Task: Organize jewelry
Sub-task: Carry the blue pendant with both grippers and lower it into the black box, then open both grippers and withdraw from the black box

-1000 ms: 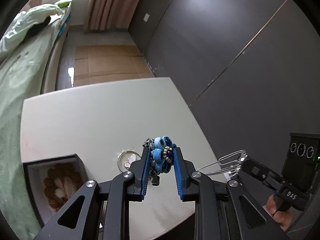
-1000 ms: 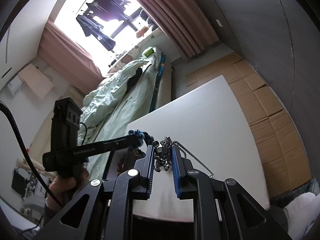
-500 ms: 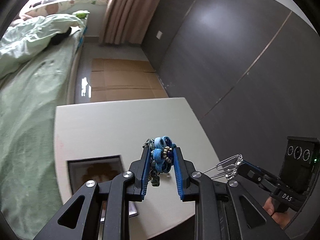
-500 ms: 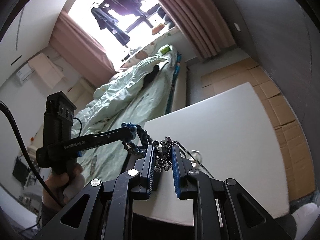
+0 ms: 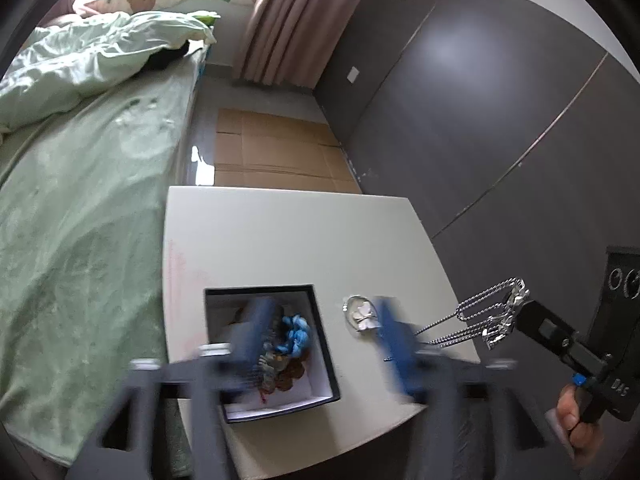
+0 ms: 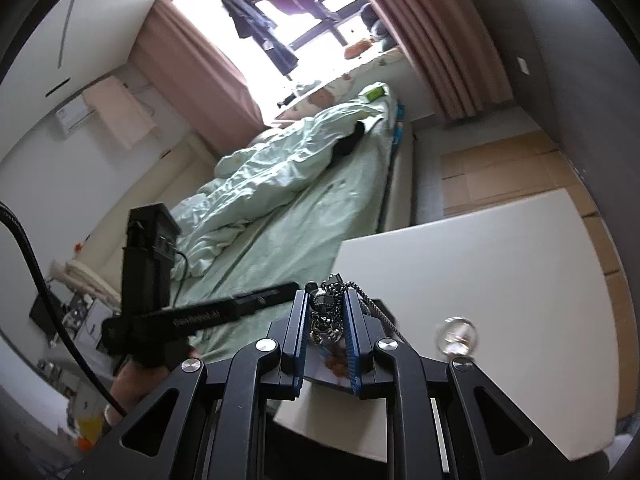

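Blue beads dropping into the box, silver chain waiting its turn

Near the desk's (image 5: 280, 240) left front corner, the left gripper (image 5: 320, 332) is opening wide over the black box (image 5: 324, 344); the blue bead string (image 5: 294, 334) sits loose between its jaws, above the brown beads, and could snag a pad. Just right of the box lies a pearl brooch (image 5: 362, 316). The right gripper (image 6: 328, 320), narrow, pinches the silver chain (image 5: 480, 320), whose dangling loops might catch it.
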`<state>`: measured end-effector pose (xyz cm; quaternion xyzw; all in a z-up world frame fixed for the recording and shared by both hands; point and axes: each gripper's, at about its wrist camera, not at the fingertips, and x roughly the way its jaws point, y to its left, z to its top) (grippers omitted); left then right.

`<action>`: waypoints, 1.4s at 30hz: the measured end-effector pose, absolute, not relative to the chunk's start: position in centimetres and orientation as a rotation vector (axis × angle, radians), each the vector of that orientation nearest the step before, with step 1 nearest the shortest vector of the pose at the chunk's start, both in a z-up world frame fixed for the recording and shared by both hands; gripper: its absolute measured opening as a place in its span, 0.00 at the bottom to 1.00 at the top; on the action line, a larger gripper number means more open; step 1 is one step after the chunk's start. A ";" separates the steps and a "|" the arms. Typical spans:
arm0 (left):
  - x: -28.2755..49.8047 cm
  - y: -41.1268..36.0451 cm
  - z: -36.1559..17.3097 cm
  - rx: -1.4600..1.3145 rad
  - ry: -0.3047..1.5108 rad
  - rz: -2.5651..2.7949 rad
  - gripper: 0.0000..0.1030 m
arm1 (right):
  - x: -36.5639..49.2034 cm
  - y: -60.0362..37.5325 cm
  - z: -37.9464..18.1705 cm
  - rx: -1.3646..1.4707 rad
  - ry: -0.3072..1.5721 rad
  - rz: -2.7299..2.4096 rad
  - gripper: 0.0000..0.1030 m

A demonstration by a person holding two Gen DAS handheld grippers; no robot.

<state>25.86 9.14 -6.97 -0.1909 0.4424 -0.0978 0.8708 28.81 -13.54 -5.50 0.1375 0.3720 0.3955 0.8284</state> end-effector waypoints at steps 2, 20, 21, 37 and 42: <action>25.1 10.1 -6.6 -0.414 0.882 -0.190 0.85 | 28.8 -12.4 -5.0 0.279 0.787 0.855 0.18; 21.9 15.3 -7.4 -0.480 0.871 -0.116 0.86 | 29.4 -5.2 -5.8 0.242 0.842 0.925 0.18; 21.8 15.4 -7.4 -0.482 0.871 -0.115 0.86 | 29.7 -4.8 -6.1 0.234 0.847 0.924 0.18; 23.7 11.0 -7.5 -0.427 0.883 -0.183 0.87 | 30.9 -12.6 -9.2 0.274 0.909 0.715 0.61; 24.8 8.5 -7.8 -0.390 0.897 -0.218 0.87 | 31.4 -15.4 -10.6 0.268 0.929 0.668 0.61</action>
